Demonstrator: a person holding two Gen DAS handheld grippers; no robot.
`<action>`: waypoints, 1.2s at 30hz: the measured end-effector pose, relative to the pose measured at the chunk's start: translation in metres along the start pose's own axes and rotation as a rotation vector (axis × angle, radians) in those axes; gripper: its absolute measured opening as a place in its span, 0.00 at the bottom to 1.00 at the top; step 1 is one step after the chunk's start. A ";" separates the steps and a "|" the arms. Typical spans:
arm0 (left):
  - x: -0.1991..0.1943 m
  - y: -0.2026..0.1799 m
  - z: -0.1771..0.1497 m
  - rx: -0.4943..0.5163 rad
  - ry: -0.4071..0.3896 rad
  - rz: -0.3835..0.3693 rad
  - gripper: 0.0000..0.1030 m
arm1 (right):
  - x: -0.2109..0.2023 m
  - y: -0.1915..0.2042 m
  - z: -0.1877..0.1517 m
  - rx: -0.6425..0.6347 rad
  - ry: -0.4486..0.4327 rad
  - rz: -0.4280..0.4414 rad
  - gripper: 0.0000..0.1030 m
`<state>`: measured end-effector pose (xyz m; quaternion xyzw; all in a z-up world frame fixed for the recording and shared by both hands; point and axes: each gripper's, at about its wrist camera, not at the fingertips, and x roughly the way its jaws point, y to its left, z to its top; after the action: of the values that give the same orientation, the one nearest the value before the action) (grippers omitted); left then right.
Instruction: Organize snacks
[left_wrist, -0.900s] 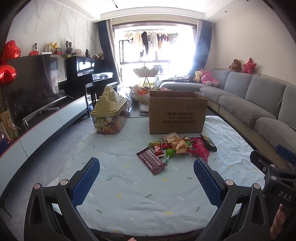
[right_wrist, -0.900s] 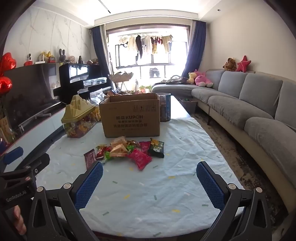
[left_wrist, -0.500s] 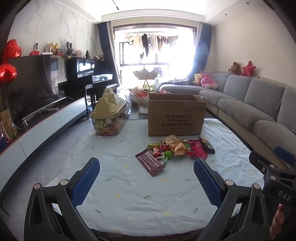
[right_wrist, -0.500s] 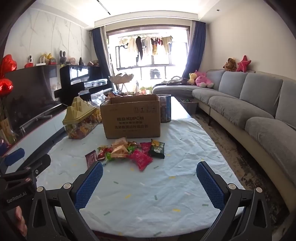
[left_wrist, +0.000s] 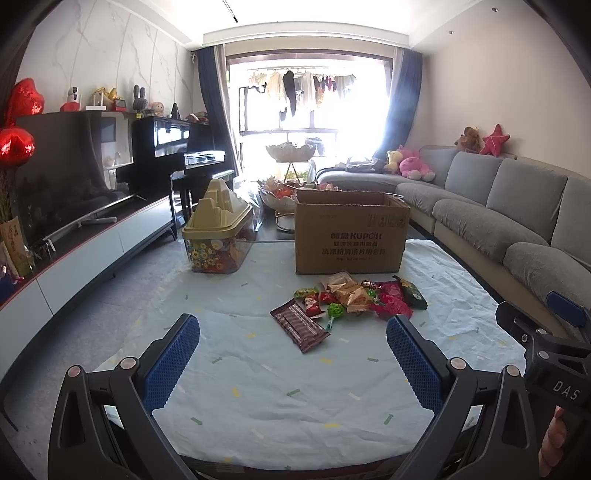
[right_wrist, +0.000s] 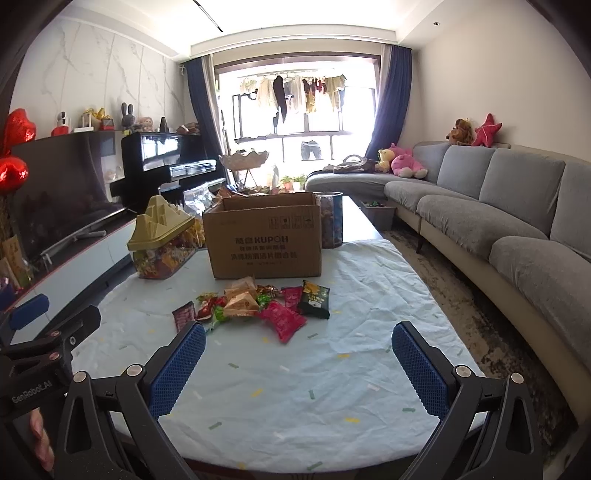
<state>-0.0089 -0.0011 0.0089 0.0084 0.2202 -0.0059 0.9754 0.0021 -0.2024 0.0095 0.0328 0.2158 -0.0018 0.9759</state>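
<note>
A pile of wrapped snacks (left_wrist: 360, 297) lies mid-table in front of an open cardboard box (left_wrist: 351, 236); a brown chocolate bar (left_wrist: 299, 328) lies at its left edge. In the right wrist view the snack pile (right_wrist: 255, 304), a pink packet (right_wrist: 283, 320), a dark green packet (right_wrist: 314, 300) and the box (right_wrist: 264, 240) show. My left gripper (left_wrist: 293, 363) is open and empty, hovering over the table's near end. My right gripper (right_wrist: 298, 363) is open and empty, also short of the snacks.
A clear candy container with a yellow mountain-shaped lid (left_wrist: 219, 232) stands left of the box. The table carries a pale blue cloth (left_wrist: 258, 369). A grey sofa (right_wrist: 517, 236) runs along the right, a TV cabinet (left_wrist: 92, 243) along the left. A tall jar (right_wrist: 330, 221) stands behind the box.
Both grippers have drifted slightly forward toward the snack pile and tilted a little; the views shifted a bit. Both stay open and empty.
</note>
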 end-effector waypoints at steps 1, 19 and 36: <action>0.000 0.000 0.000 -0.001 0.000 -0.002 1.00 | 0.000 0.000 0.000 0.000 0.000 0.001 0.99; -0.001 0.000 -0.001 -0.002 -0.002 -0.001 1.00 | -0.001 0.002 0.000 -0.008 -0.005 0.004 0.99; -0.006 -0.001 0.001 -0.001 -0.005 -0.003 1.00 | -0.002 0.005 0.002 -0.011 -0.009 0.007 0.99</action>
<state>-0.0135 -0.0022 0.0125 0.0074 0.2177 -0.0075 0.9760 0.0012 -0.1971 0.0121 0.0281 0.2114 0.0026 0.9770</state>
